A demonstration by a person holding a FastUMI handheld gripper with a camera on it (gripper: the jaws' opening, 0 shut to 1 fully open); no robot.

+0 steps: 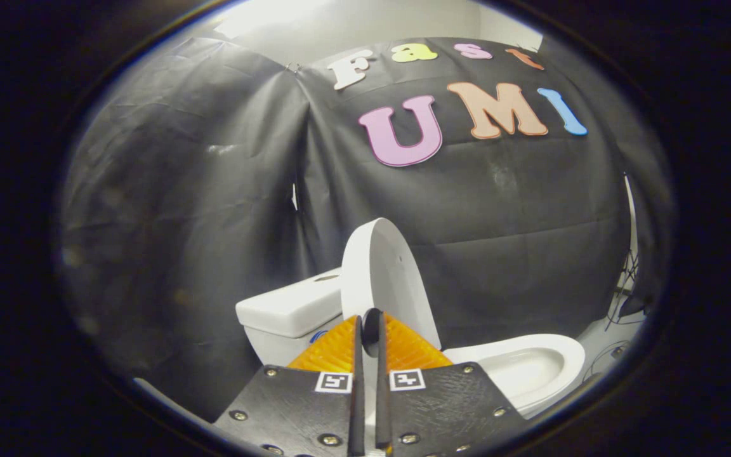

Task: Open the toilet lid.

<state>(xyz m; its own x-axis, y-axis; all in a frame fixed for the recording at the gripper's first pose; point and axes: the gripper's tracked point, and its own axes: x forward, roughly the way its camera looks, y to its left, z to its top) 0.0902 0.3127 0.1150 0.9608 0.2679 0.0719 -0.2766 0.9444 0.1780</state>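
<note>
Most of the job looks done: the toilet lid stands upright near the cistern at ten o'clock, bowl uncovered. The claw is nearly closed, pinching the lid's edge, release remaining.

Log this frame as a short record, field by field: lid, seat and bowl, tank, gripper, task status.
lid: toilet lid raised, standing about upright, just beyond the fingertips
bowl: toilet bowl uncovered, beside the lid
tank: toilet tank behind the lid, top closed
gripper: gripper fingers nearly together with a thin gap; the lid's lower edge seems to sit in that gap, contact unclear
backdrop: black cloth wall behind the toilet
task status: lid looks open
</note>
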